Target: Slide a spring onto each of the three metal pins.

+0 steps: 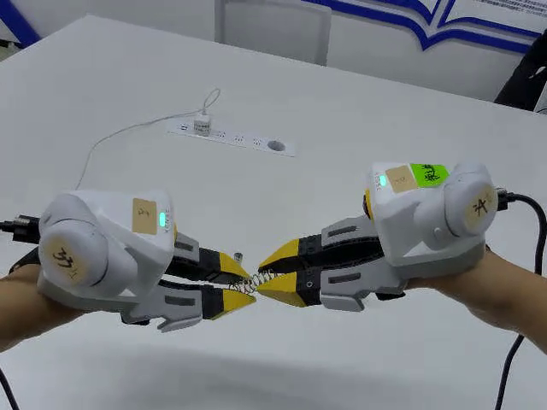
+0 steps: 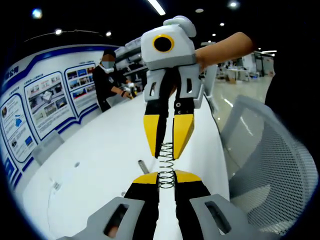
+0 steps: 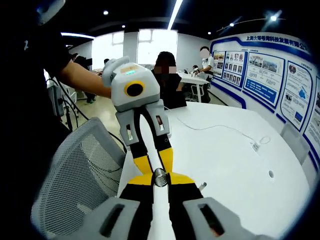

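Observation:
A small metal spring [image 1: 259,280] hangs in the air between the two grippers' yellow tips, above the white table [image 1: 359,128]. My left gripper [image 1: 248,284] is shut on one end of the spring [image 2: 166,172], which lies along the gap between its jaws. My right gripper [image 1: 261,276] faces it tip to tip and is shut on the other end, where the spring [image 3: 160,176] shows end-on. The right gripper [image 2: 169,137] reaches in from the top of the left gripper view. One short metal pin [image 1: 238,255] lies on the table just behind the tips, also visible as a pin [image 3: 202,186].
A white power strip [image 1: 231,135] with a plugged-in adapter [image 1: 202,125] and a thin cable lies farther back on the table. A grey mesh chair [image 2: 280,165] stands by the table's near edge. People stand at desks in the background.

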`<state>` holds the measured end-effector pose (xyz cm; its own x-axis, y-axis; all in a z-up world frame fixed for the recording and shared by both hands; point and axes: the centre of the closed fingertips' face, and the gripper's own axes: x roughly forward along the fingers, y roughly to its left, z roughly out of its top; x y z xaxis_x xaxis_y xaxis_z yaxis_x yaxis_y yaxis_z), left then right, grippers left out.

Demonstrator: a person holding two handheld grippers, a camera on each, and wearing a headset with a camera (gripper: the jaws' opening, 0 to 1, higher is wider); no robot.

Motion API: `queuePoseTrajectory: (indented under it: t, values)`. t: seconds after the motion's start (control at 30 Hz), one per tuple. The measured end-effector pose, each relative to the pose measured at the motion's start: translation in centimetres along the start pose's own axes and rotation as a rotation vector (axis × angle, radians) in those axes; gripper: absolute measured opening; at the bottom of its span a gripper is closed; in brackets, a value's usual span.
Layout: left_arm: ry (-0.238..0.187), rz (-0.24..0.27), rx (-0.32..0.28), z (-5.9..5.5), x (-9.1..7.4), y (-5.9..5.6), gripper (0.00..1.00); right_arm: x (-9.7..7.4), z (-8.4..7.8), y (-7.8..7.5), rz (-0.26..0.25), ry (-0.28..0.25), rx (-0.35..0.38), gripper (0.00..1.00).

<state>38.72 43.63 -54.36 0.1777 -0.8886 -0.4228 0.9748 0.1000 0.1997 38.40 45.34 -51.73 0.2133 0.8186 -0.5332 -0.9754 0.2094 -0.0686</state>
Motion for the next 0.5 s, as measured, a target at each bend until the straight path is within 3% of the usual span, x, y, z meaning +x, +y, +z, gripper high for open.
queuePoseTrajectory:
  t: [0.1, 0.3, 0.4, 0.5]
  values:
    - [-0.007, 0.007, -0.006, 0.3, 0.1, -0.1, 0.1, 0.1, 1.0, 0.2, -0.002, -0.04, 0.009, 0.1]
    - [-0.012, 0.018, -0.017, 0.4, 0.1, -0.1, 0.1, 0.5, 1.6, 0.3, -0.006, -0.055, 0.004, 0.11]
    - [-0.02, 0.025, -0.044, 0.5, 0.0, -0.1, 0.1, 0.5, 1.7, 0.3, -0.012, -0.06, 0.002, 0.11]
    - [-0.054, 0.031, -0.086, 1.0, -0.5, 0.1, 0.1, 0.2, 2.4, 0.4, -0.036, -0.089, -0.015, 0.1]
